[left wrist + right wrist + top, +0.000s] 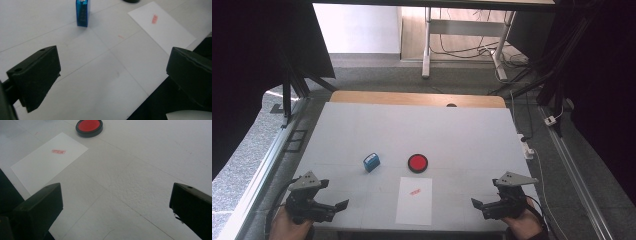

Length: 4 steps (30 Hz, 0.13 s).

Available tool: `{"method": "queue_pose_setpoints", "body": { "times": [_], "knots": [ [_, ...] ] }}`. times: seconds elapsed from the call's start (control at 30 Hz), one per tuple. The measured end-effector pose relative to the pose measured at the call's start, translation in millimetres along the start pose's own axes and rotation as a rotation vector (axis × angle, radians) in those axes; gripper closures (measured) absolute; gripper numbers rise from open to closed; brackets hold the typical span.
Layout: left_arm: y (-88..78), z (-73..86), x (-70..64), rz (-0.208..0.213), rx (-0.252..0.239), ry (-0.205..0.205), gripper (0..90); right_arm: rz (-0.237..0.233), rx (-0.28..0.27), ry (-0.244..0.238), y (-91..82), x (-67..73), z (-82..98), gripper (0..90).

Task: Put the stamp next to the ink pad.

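Note:
A small blue stamp block (371,161) (82,12) stands upright on the white table (462,135). To its right lies a round black pad with a red centre (417,163) (89,126). A white sheet of paper (414,200) (162,26) (47,161) lies at the table's front edge, bearing a small red stamped mark (414,191) (154,19) (58,151). My left gripper (343,205) (115,77) is open near the front left corner, holding nothing. My right gripper (477,202) (117,205) is open near the front right corner, also holding nothing.
A wooden strip (417,98) runs along the table's far edge. Aluminium rails (259,170) flank both sides. A white power strip (527,147) hangs at the right edge. Desk legs and cables (462,47) stand on the floor beyond.

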<state>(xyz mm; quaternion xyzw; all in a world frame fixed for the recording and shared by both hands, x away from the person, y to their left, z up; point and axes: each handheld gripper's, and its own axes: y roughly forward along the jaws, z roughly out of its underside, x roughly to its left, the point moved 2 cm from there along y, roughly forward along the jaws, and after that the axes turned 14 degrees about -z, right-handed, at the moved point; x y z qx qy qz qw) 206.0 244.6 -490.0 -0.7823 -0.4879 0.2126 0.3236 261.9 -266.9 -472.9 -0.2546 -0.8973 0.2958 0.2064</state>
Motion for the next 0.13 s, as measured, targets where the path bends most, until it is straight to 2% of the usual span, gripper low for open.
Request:
{"method": "queue_pose_setpoints", "body": {
  "times": [0.13],
  "knots": [
    [1.8, -1.2, -0.4, 0.002, 0.013, 0.002, 0.3, 0.005, 0.009, -0.001, 0.6, -0.2, 0.3, 0.0]
  ]
}}
